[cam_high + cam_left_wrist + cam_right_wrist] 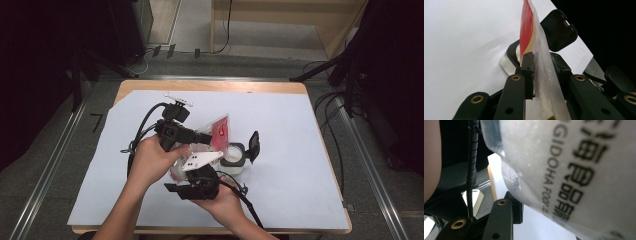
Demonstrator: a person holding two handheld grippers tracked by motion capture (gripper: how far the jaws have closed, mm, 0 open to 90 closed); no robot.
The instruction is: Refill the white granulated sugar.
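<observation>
Tilting toward the open container (234,158), the bag (218,131) runs lengthwise from lower left to red end upper right. Left gripper (541,75) pinches its edge; right gripper (197,176) holds the lower end, its jaw gap hidden by the bag.

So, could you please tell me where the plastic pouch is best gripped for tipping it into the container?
Grip the pouch on its flat sealed edge, coming from the side, as the left tongs do. The film there is thin and flat, so the jaws close fully, above the open container.
</observation>
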